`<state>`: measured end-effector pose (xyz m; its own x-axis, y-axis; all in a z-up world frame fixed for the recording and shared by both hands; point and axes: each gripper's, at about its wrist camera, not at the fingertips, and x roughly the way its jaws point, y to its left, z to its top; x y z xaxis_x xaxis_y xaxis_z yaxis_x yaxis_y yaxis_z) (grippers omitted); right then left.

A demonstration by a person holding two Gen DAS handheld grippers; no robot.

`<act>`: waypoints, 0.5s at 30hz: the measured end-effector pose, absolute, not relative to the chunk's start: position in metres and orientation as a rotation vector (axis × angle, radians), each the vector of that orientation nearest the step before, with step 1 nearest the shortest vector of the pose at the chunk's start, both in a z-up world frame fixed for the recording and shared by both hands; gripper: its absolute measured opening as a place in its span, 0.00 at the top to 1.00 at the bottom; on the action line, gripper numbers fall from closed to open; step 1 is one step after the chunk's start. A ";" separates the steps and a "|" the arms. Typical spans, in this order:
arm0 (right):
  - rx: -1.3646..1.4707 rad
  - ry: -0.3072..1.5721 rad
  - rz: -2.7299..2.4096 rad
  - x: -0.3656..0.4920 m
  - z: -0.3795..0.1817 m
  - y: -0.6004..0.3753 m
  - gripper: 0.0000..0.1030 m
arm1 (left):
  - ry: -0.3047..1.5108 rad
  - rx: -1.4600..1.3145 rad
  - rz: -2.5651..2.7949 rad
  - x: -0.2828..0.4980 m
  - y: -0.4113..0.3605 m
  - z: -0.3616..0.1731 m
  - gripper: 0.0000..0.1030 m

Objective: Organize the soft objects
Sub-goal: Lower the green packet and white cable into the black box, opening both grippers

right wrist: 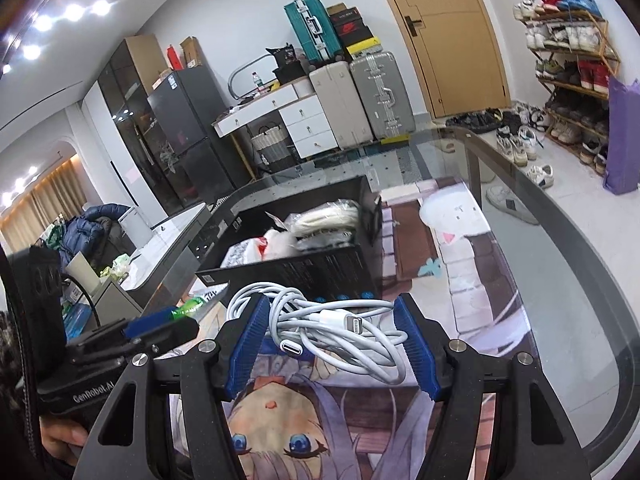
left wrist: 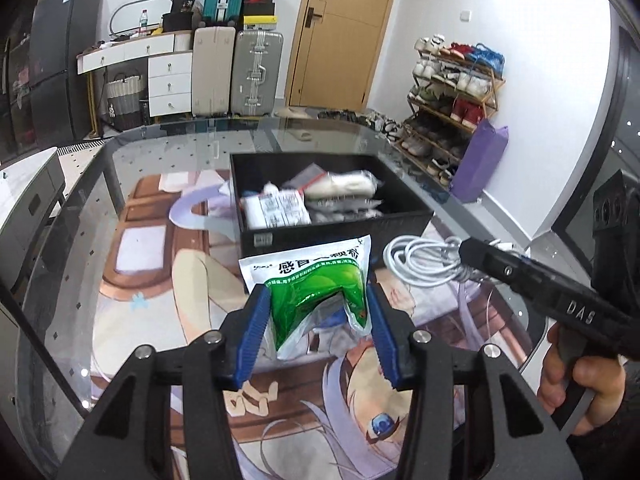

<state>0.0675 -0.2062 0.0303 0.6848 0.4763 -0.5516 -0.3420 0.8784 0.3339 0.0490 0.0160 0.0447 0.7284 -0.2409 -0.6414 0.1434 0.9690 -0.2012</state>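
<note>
My left gripper (left wrist: 316, 300) is shut on a green and white medicine pouch (left wrist: 320, 284), which buckles between the blue pads just in front of the black box (left wrist: 340, 230). The box holds several white soft packets (left wrist: 276, 210). My right gripper (right wrist: 332, 320) is closed around a coiled white charging cable (right wrist: 332, 328) that lies on the printed mat next to the box (right wrist: 320, 268). The pads touch the coil's sides. The cable also shows in the left wrist view (left wrist: 424, 260), with the right gripper's finger over it.
The glass table (left wrist: 168, 144) carries a printed anime mat (left wrist: 160, 272). Its curved edge (right wrist: 560, 216) runs along the right. Beyond stand suitcases (left wrist: 236, 72), a drawer unit, a door and a shoe rack (left wrist: 452, 92).
</note>
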 end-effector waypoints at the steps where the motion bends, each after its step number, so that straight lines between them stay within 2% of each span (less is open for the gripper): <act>1: 0.211 0.671 0.463 0.067 0.032 -0.206 0.37 | 0.717 -0.142 -0.211 0.049 0.017 0.047 0.53; 4: 0.204 0.659 0.464 0.068 0.037 -0.203 0.37 | 0.697 -0.137 -0.199 0.052 0.017 0.053 0.53; 10: 0.148 0.659 0.455 0.076 0.038 -0.194 0.45 | 0.686 -0.140 -0.188 0.065 0.019 0.058 0.53; 15: 0.132 0.710 0.454 0.076 0.020 -0.194 0.44 | 0.698 -0.146 -0.191 0.068 0.020 0.052 0.53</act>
<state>0.0761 -0.1940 0.0205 0.6658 0.4451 -0.5988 -0.3570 0.8948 0.2681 0.0684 0.0197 0.0524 0.7499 -0.2229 -0.6229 0.1257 0.9724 -0.1966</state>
